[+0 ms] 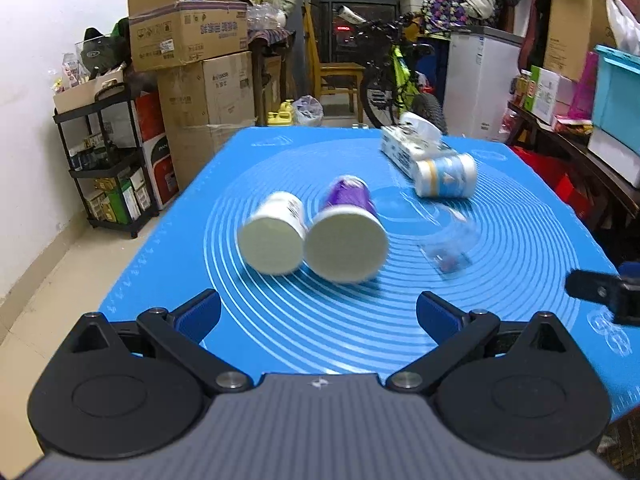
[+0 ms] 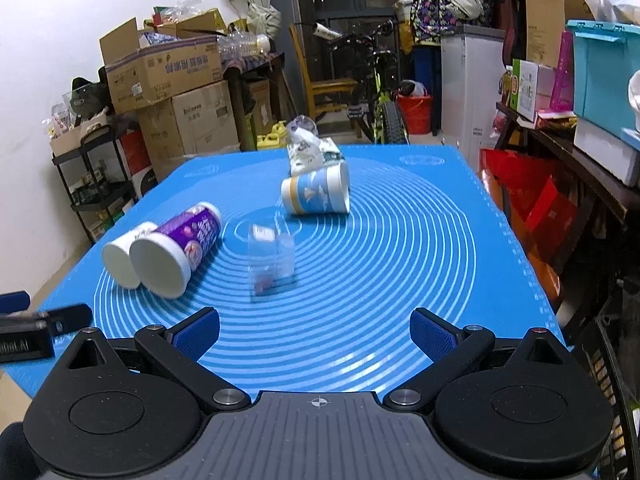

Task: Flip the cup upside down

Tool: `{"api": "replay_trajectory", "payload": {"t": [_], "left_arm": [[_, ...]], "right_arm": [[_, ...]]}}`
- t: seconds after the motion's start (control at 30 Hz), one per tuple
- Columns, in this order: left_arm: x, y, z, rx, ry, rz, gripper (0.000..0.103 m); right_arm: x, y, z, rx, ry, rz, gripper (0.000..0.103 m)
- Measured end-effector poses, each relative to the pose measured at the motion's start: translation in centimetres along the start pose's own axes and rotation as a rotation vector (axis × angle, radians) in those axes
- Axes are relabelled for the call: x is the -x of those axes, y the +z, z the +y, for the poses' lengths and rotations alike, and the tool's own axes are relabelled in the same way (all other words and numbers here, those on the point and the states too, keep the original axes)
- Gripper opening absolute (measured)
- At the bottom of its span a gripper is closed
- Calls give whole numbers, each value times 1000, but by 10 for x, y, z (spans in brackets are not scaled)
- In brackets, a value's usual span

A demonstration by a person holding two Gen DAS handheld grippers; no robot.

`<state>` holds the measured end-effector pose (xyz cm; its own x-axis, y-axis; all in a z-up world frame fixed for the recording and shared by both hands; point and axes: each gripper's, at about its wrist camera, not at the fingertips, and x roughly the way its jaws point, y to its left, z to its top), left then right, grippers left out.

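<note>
Several cups lie on their sides on the blue mat (image 1: 320, 340). A white cup (image 1: 274, 234) and a purple cup (image 1: 346, 236) lie side by side, their white ends toward me; they also show in the right wrist view, white cup (image 2: 120, 258) and purple cup (image 2: 176, 250). A blue-and-white cup (image 1: 446, 176) (image 2: 316, 194) lies farther back. A clear plastic cup (image 1: 450, 246) (image 2: 272, 258) lies mid-mat. My left gripper (image 1: 318, 314) is open and empty, just short of the purple cup. My right gripper (image 2: 314, 330) is open and empty, short of the clear cup.
A tissue pack (image 1: 412, 146) (image 2: 308, 154) lies behind the blue-and-white cup. The other gripper shows at each view's edge: right one (image 1: 604, 294), left one (image 2: 36, 328). Cardboard boxes (image 1: 192, 40), a black shelf cart (image 1: 108, 160), a bicycle (image 1: 396, 80) and a cluttered side shelf (image 1: 580, 120) surround the table.
</note>
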<state>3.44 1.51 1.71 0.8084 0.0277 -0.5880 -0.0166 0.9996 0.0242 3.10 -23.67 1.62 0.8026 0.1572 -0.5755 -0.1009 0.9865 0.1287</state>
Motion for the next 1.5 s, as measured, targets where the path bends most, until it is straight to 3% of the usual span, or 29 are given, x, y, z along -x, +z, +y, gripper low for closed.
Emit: {"api": "replay_trajectory", "payload": {"t": [0.27, 0.57, 0.8, 1.17, 1.2, 1.37, 1.43, 1.5], "left_arm": [[-33, 35, 16, -22, 56, -26, 102], [-98, 69, 42, -36, 110, 40, 102], [-136, 71, 53, -17, 75, 125, 102], [-154, 65, 49, 15, -18, 190, 101], [-154, 65, 48, 16, -22, 188, 99], [-155, 67, 54, 80, -98, 216, 66], [-155, 67, 54, 100, -118, 224, 58], [-154, 66, 50, 81, -111, 218, 57]], "right_arm": [[-21, 16, -1, 5, 1, -30, 101], [-48, 21, -4, -12, -17, -18, 101], [-66, 23, -9, -23, -37, 0, 101], [-79, 23, -8, -21, -45, 16, 101], [-79, 22, -8, -21, -46, 17, 101], [-79, 23, -7, -21, -45, 21, 101], [-79, 22, -7, -20, -44, 22, 101], [-79, 22, -6, -18, -44, 21, 101]]}}
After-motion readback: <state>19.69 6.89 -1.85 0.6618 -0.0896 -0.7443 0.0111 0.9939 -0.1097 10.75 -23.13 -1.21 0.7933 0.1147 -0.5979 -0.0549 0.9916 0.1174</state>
